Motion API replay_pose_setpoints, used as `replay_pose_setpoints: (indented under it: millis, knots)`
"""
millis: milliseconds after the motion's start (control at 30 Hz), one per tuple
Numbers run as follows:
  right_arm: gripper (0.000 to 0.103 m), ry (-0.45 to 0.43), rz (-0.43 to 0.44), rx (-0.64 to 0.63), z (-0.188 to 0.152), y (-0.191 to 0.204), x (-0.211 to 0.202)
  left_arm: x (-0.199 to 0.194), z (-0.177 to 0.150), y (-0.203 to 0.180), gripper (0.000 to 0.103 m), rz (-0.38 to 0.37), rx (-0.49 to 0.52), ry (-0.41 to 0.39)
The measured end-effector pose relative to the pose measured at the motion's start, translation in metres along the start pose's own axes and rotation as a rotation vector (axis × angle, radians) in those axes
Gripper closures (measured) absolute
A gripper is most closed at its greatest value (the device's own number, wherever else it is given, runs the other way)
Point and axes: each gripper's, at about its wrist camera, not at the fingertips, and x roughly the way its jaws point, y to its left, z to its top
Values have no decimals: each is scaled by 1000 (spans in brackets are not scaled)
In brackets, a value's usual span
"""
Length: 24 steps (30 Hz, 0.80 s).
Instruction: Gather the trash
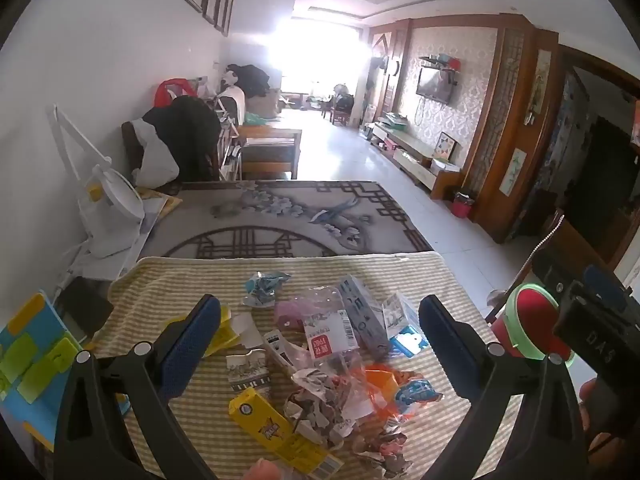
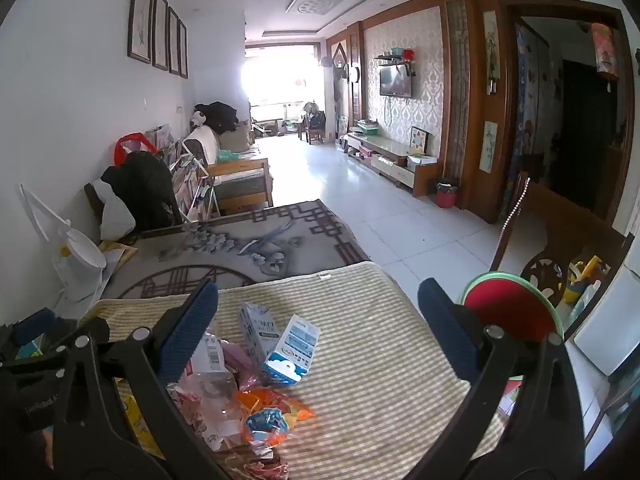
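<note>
Trash [image 1: 320, 360] lies heaped on the striped mat [image 1: 200, 280]. Left gripper [image 1: 320, 320] tilts down over it, jaws wide, holding nothing (right gripper [image 2: 318, 308] likewise, beside the red bin [image 2: 508, 304]).

Beige-striped cloth-covered table [image 1: 168, 292]: heap of crumpled wrappers [image 1: 340, 392], yellow flat carton [image 1: 264, 424], blue-white milk carton [image 2: 292, 350], grey box [image 1: 360, 312] on it.

Trash pile [image 1: 320, 360] lies on the mat [image 1: 168, 292], bin [image 1: 528, 320] at its right edge.
</note>
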Motion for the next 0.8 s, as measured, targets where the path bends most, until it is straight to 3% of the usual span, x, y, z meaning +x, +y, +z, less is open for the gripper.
replay_pose_setpoints:
  millis: [800]
  knots:
    - [4,12,11,-11,3,3,15,10,1,1,8,39,16,8]
